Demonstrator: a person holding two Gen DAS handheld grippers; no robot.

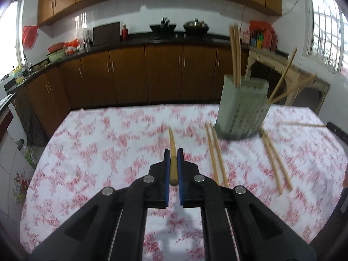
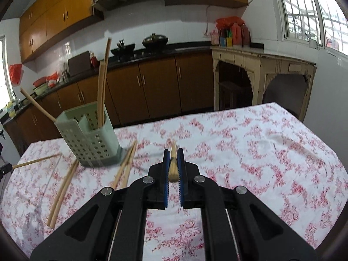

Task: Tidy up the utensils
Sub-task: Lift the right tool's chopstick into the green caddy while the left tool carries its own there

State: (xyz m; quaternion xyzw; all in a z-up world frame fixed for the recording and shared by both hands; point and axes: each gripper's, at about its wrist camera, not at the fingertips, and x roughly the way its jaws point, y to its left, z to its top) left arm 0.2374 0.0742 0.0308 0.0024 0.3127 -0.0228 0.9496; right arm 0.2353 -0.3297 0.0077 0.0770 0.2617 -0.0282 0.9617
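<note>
Left tongs (image 1: 173, 154): we grip one chopstick (image 1: 173, 148).
Right tongs (image 2: 173, 155): we clamp another chopstick (image 2: 173, 163).
Counter (image 2: 250, 143): loose pairs (image 2: 63, 187) remain unsorted.
Holder (image 2: 91, 139): a few chopsticks stand inside; roughly half done, we judge.

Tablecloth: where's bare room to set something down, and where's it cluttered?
Free: the tablecloth right of the right gripper, out to the table edge, and the stretch left of the left gripper. Crowded: around the green holder, where loose chopsticks lie on both sides.
</note>
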